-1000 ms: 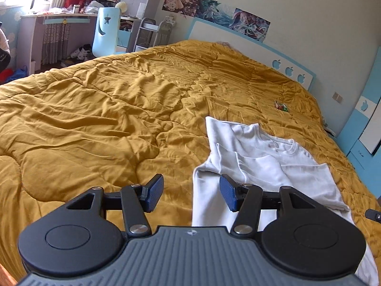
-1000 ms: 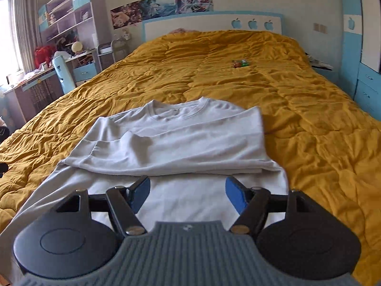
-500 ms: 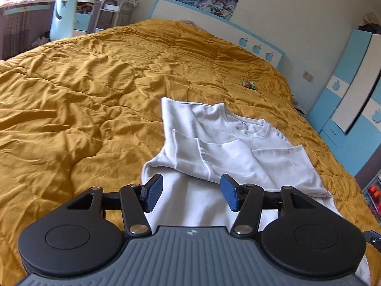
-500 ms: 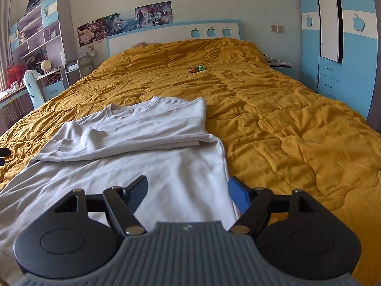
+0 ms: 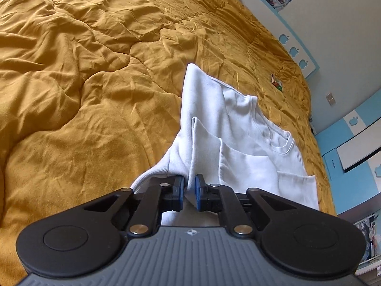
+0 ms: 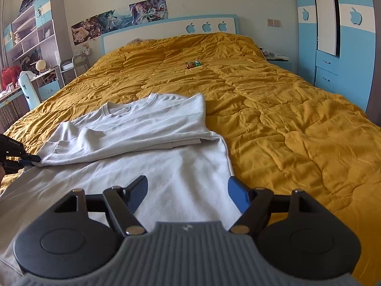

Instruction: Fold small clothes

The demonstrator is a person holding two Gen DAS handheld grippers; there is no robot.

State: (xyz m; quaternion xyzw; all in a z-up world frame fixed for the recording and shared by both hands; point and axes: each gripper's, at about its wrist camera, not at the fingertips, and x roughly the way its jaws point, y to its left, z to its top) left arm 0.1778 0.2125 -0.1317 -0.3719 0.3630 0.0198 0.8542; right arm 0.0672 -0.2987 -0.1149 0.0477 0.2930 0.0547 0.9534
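White sweatshirt [image 6: 147,128] lay flat on mustard quilt [image 6: 285,124], neckline toward headboard [image 6: 166,32], sleeves folded across chest, lower body spread toward cameras. Left gripper [image 5: 189,189] closing, blue pads pinched on fold of sweatshirt [image 5: 238,143] at its left edge, where folded sleeve meets side; cloth bunched up between pads. Same left gripper [image 6: 26,159] seen at far left of right wrist view, tip touching sweatshirt edge. Right gripper [image 6: 187,190] spread wide, nothing clamped, poised over lower right part of sweatshirt near hem side edge; contact with cloth not clear. Small colourful packet [image 6: 193,64] on quilt well beyond collar. Blue wardrobe [image 6: 333,35] right of bed, desk and shelves [image 6: 28,47] at left.
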